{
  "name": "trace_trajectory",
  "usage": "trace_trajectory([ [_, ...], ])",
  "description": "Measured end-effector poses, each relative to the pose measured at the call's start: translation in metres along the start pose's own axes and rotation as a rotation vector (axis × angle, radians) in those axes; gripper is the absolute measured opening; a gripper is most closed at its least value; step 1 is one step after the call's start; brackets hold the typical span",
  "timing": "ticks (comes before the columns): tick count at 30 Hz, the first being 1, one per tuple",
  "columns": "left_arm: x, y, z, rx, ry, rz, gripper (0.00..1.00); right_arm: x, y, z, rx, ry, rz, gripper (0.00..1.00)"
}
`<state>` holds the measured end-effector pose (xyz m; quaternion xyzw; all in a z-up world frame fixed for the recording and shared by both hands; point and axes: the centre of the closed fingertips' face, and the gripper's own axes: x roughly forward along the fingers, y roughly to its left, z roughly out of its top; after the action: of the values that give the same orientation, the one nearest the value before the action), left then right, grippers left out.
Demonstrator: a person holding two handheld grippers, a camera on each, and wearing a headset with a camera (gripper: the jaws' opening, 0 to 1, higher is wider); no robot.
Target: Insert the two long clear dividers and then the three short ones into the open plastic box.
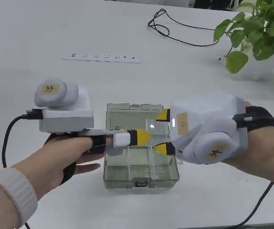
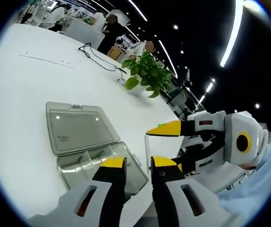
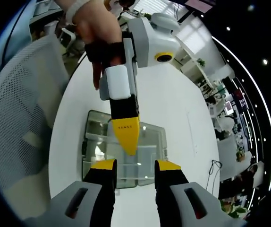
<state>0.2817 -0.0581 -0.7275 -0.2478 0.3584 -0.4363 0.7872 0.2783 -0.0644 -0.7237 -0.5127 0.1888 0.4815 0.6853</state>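
The open plastic box [image 1: 142,177] sits by the tabletop's [image 1: 56,28] near edge, with its lid [image 1: 127,114] laid back flat. Above it, the right tool [image 1: 163,131] has its jaws wide, clamped end to end on a clear divider [image 1: 151,127]. In the left gripper view the lower contact is hidden. The left tool [image 2: 138,163] points at the divider, its jaws slightly apart with nothing between them. Clear on clear, any dividers already seated in the box are hard to make out.
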Motion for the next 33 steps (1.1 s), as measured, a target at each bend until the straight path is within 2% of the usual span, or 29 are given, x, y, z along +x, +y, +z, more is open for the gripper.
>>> trace_trajectory([
  [7, 0.002, -0.004, -0.003, -0.066, 0.017, -0.038, 0.08, 0.001, 0.004, 0.004, -0.009, -0.002, 0.012, 0.32],
  [15, 0.005, -0.010, -0.005, -0.079, 0.033, -0.073, 0.00, 0.002, 0.007, 0.004, -0.019, 0.003, 0.018, 0.32],
  [22, 0.005, -0.012, -0.007, -0.104, 0.047, -0.083, 0.00, 0.002, 0.009, 0.005, -0.022, 0.003, 0.021, 0.32],
  [28, 0.003, -0.012, -0.008, -0.100, 0.052, -0.081, 0.00, 0.002, 0.011, 0.006, -0.040, -0.003, 0.028, 0.32],
  [31, 0.000, -0.013, -0.003, -0.077, 0.026, -0.082, 0.00, 0.002, 0.007, 0.007, -0.135, 0.001, 0.006, 0.33],
  [33, -0.001, -0.011, -0.001, -0.058, 0.017, -0.073, 0.00, 0.000, 0.007, 0.009, -0.135, -0.014, 0.002, 0.35],
])
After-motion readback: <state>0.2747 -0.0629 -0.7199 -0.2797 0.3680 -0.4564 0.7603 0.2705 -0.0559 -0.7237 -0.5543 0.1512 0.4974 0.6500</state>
